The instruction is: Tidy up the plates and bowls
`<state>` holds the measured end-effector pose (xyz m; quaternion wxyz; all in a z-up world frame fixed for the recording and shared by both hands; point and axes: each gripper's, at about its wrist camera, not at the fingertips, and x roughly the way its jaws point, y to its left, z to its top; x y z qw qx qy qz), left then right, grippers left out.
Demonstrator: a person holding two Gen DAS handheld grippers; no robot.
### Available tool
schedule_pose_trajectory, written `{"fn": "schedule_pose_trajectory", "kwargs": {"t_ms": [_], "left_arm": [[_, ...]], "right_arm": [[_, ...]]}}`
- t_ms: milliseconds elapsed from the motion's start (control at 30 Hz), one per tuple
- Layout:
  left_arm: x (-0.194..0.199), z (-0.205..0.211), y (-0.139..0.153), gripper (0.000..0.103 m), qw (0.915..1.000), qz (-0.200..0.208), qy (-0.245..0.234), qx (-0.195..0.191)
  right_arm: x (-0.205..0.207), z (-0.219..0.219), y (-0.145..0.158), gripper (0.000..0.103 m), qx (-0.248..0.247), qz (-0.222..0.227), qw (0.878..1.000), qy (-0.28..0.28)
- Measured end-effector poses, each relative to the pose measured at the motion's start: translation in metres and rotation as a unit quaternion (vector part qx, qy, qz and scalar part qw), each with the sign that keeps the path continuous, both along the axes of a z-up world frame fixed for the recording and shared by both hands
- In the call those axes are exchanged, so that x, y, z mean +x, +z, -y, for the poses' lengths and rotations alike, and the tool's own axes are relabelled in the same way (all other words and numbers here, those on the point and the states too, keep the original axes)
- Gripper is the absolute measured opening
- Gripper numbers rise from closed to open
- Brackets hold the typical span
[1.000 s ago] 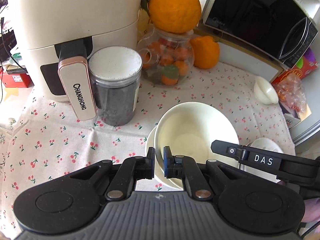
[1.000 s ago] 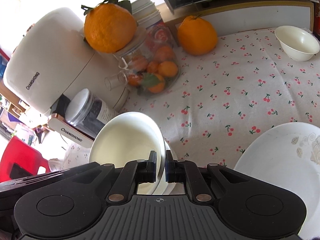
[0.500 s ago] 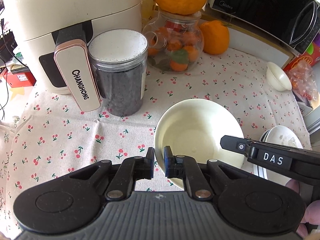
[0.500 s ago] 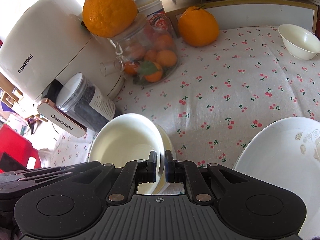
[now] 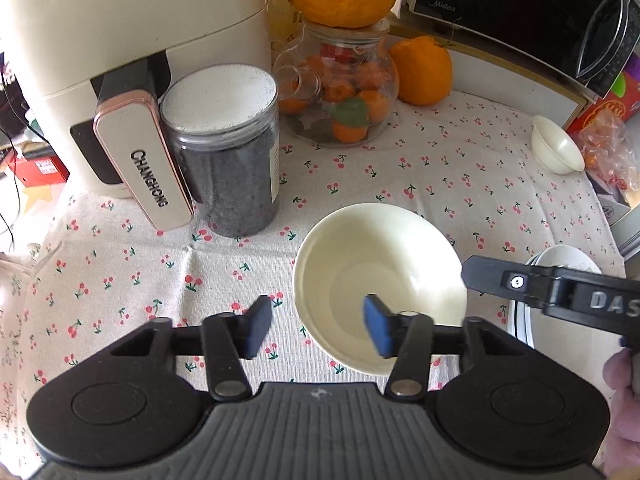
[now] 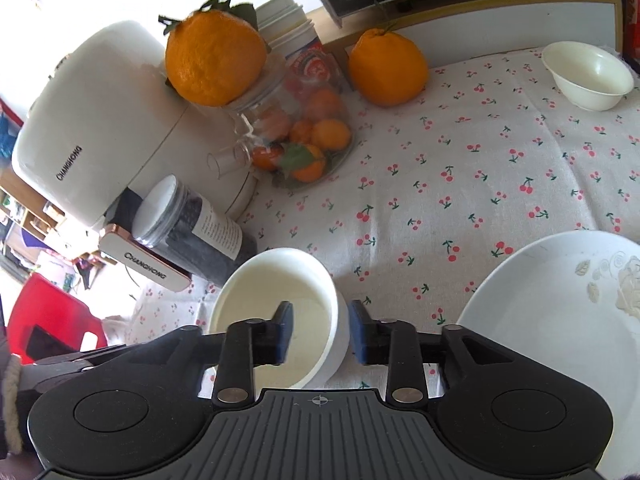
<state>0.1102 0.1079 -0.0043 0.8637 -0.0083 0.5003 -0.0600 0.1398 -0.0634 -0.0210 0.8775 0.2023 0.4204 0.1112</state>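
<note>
A cream bowl (image 5: 380, 276) (image 6: 276, 292) stands upright on the cherry-print cloth. My left gripper (image 5: 318, 330) is opening; the bowl's near-left rim runs between its blue pads (image 5: 378, 330) without touching them. My right gripper (image 6: 322, 332) is opening too, and the bowl's right wall stands free between its pads (image 6: 360, 334). A finger of the right gripper (image 5: 520, 282) reaches in over the bowl's right edge. A small cream bowl (image 5: 556, 152) (image 6: 588, 74) sits at the far right. A white plate (image 6: 560, 320) (image 5: 560, 260) lies right of the bowl.
A cream air fryer (image 5: 120, 60), a dark-filled jar (image 5: 224, 152) and a glass jar of small oranges (image 5: 340, 108) stand behind the bowl. A large orange (image 5: 420, 72) and a microwave (image 5: 520, 12) are at the back. A red stool (image 6: 48, 312) is beyond the table's left edge.
Both grippers were shut on the bowl's rim and now stand open. The bowl, tilted a second ago, has settled level on the cloth.
</note>
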Motion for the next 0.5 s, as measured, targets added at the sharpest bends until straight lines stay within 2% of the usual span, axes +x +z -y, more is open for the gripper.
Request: {"fn": "schedule_pose_trajectory", "kwargs": {"t_ms": [33, 100, 167, 500], "left_arm": [[0.000, 0.002, 0.002, 0.057, 1.0000, 0.002, -0.002, 0.003], [-0.001, 0.007, 0.006, 0.070, 0.9999, 0.009, -0.009, 0.004], [-0.003, 0.011, 0.010, 0.075, 0.9997, 0.018, -0.012, 0.006], [-0.005, 0.031, 0.023, 0.089, 0.9985, 0.046, -0.026, 0.016]], "right_arm": [[-0.004, 0.002, 0.005, 0.051, -0.001, 0.007, 1.000, -0.003], [-0.010, 0.006, 0.013, 0.061, -0.009, 0.021, 1.000, -0.001], [-0.016, 0.009, 0.019, 0.066, -0.025, 0.028, 0.999, -0.003], [-0.027, 0.033, 0.031, 0.077, -0.053, 0.037, 0.998, -0.020]]}}
